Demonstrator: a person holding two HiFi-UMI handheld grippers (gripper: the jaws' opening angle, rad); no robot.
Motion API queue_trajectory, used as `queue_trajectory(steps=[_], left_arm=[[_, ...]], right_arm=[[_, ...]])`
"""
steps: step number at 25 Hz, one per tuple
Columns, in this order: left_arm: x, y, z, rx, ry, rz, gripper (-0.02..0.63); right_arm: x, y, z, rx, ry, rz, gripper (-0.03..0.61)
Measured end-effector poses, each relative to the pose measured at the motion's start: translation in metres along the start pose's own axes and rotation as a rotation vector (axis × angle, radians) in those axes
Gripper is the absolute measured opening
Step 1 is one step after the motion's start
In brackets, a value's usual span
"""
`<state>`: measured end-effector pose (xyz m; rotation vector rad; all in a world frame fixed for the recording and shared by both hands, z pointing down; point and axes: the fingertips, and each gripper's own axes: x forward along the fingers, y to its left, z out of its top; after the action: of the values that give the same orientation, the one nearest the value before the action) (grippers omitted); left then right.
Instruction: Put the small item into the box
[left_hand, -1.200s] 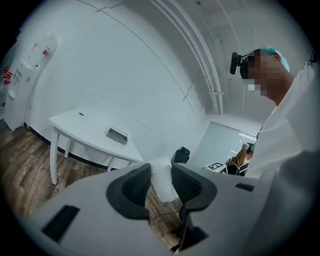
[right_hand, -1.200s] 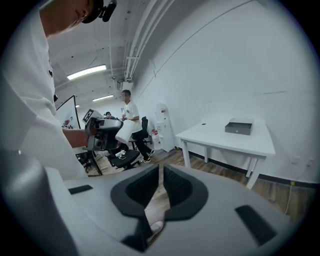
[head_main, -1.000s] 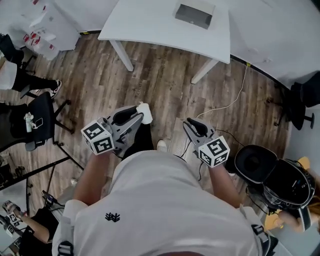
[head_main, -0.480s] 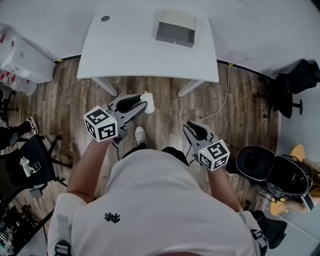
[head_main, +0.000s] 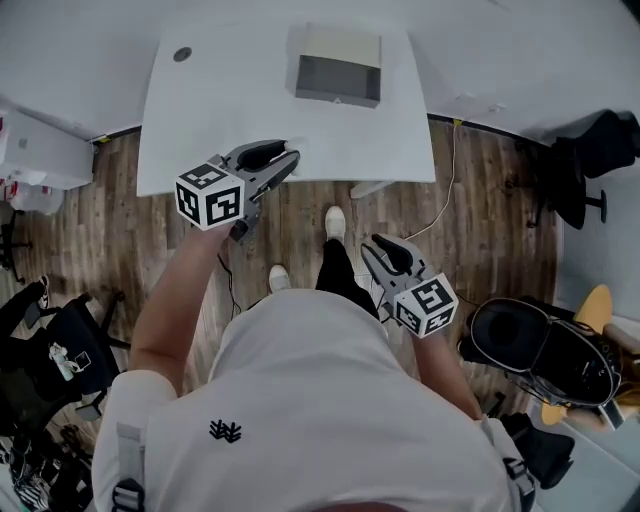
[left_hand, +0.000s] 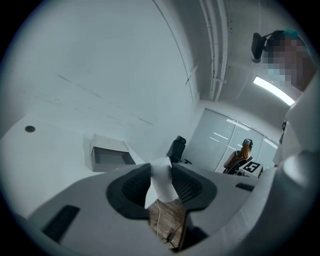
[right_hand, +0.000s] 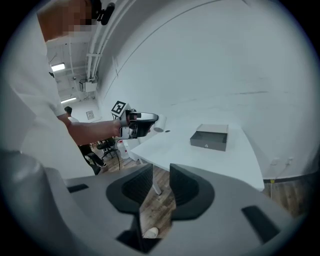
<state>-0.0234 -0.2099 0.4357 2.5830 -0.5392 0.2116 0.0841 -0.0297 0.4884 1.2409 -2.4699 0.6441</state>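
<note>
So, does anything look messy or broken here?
Nothing stands out. The box sits flat and open on the white table, and nothing is spilled. The left tool grips the small white item neatly over the table. The right tool is empty, with its jaws a little apart.

Wht table, blk chair, wood flr
</note>
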Motion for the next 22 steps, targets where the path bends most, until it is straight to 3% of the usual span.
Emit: queue_trajectory(steps=[10, 17, 22], left_arm=[[0.145, 0.108, 0.051, 0.023, 0.108, 0.168, 0.137], [0.189, 0.166, 0.043, 0.015, 0.246, 0.267, 0.137], [0.219, 0.202, 0.016, 0.008, 0.372, 0.31, 0.138]], right_arm=[[0.041, -0.148, 0.061, -0.039, 0.009, 0.109, 0.095], [0.041, -0.192, 0.074, 0.007, 0.018, 0.126, 0.095], [0.045, -0.221, 0.064, 0.052, 0.027, 0.122, 0.095]])
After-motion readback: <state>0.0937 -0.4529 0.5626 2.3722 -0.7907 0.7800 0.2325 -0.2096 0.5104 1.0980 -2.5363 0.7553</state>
